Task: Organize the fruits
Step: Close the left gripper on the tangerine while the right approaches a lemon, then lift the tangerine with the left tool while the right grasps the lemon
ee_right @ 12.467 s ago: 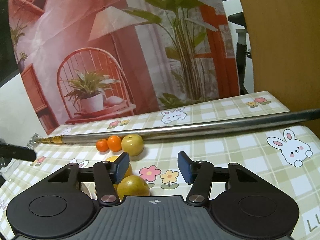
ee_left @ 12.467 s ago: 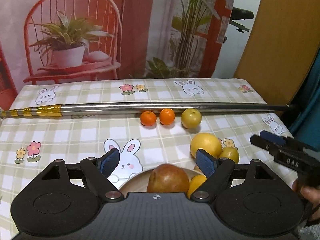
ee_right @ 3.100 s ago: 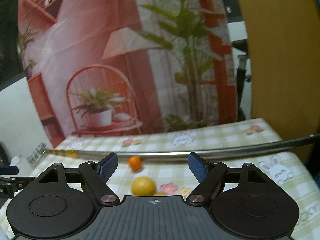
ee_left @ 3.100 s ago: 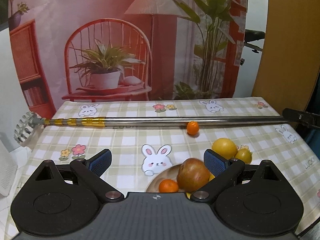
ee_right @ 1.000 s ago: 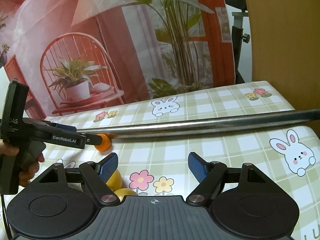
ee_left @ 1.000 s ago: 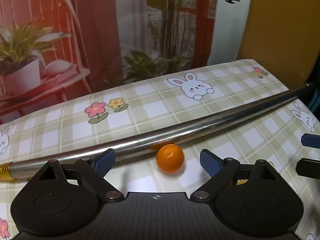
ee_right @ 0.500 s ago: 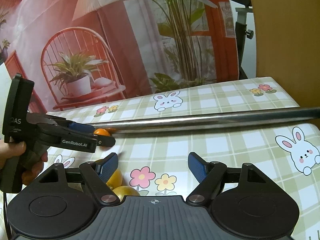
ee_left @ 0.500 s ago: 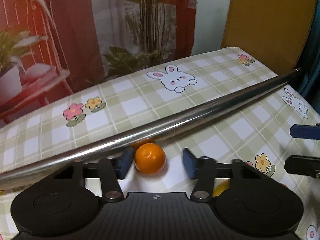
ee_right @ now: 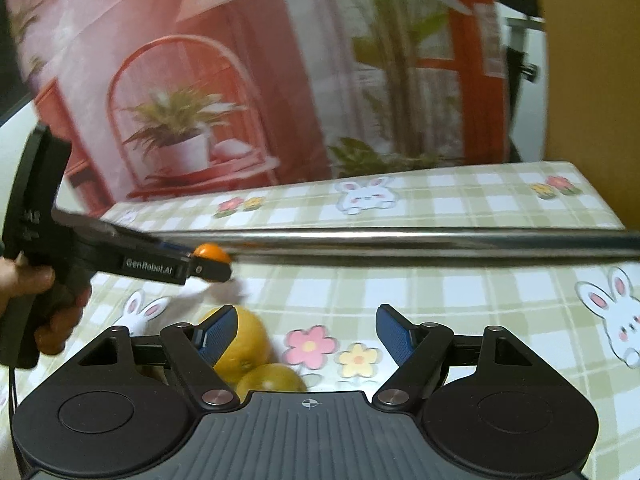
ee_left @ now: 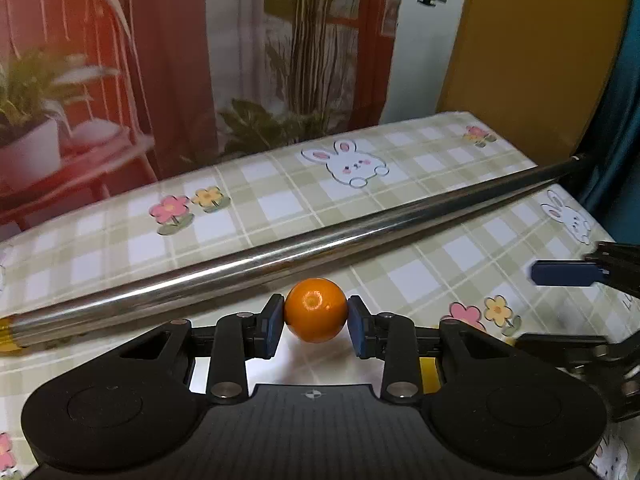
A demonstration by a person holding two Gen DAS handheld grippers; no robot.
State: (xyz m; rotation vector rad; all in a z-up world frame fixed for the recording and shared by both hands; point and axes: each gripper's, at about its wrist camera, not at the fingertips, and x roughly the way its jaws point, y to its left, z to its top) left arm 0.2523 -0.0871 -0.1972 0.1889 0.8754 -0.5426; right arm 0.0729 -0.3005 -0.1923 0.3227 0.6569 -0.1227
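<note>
Left wrist view: the left gripper (ee_left: pixel 315 325) was closing, both blue pads touching the small orange (ee_left: pixel 315 315) at lower centre. The orange sat just in front of the metal pole (ee_left: pixel 304 246), which crossed the checked tablecloth (ee_left: pixel 280 200) from lower left to upper right.

Right wrist view: the right gripper (ee_right: pixel 307 336) stood open at lower centre with nothing between its pads. Two yellow fruits (ee_right: pixel 250 354) lay by its left finger. At middle left, a hand (ee_right: pixel 24 284) held the left gripper around the orange.
</note>
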